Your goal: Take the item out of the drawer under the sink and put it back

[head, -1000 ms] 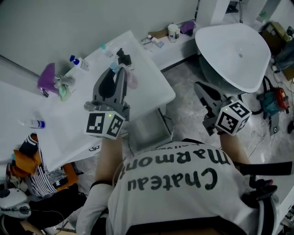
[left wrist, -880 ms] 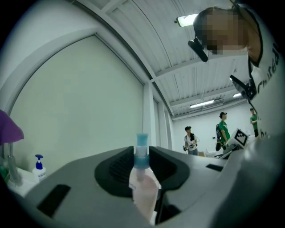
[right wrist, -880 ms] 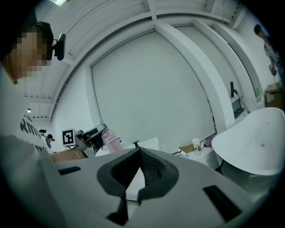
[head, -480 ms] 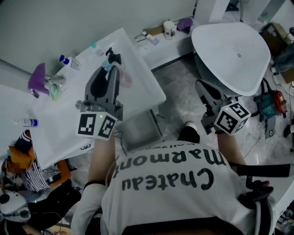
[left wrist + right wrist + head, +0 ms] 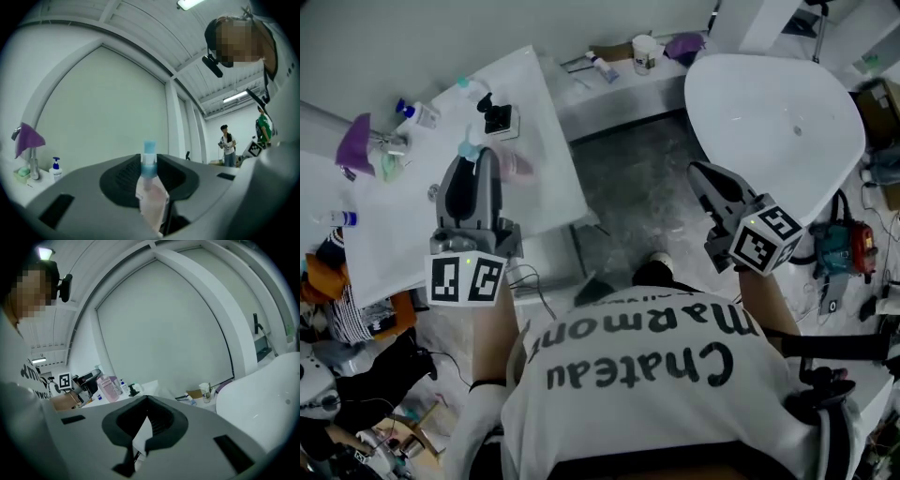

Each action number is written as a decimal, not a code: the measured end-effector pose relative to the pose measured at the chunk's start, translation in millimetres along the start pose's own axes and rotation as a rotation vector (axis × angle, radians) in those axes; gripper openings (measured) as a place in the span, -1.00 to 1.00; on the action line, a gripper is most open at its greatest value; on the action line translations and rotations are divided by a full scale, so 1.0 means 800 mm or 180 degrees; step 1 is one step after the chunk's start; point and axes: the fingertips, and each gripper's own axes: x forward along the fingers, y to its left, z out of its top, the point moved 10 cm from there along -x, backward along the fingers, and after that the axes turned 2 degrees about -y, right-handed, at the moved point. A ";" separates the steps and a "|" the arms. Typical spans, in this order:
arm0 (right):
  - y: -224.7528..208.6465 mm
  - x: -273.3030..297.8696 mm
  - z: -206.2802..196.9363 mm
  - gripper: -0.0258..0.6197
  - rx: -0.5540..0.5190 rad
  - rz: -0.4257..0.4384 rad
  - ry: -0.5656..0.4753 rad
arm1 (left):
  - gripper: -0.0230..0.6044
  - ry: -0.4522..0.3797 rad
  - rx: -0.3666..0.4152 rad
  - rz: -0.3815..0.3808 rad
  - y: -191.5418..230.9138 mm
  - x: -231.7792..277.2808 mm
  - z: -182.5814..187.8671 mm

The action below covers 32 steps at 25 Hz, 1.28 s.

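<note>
Left gripper view shows the left claw pinching a pink pouch with a blue cap (the cap stands upright between the pads). Head view places that pouch in the air over the white bench, near its edge. The right claw, pressed together and empty, hangs near a white basin.
</note>
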 end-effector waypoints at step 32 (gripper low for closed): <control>-0.128 0.066 0.062 -0.89 -0.0085 0.0833 0.0313 | -0.57 -0.0142 0.0106 0.0789 -0.051 0.067 -0.005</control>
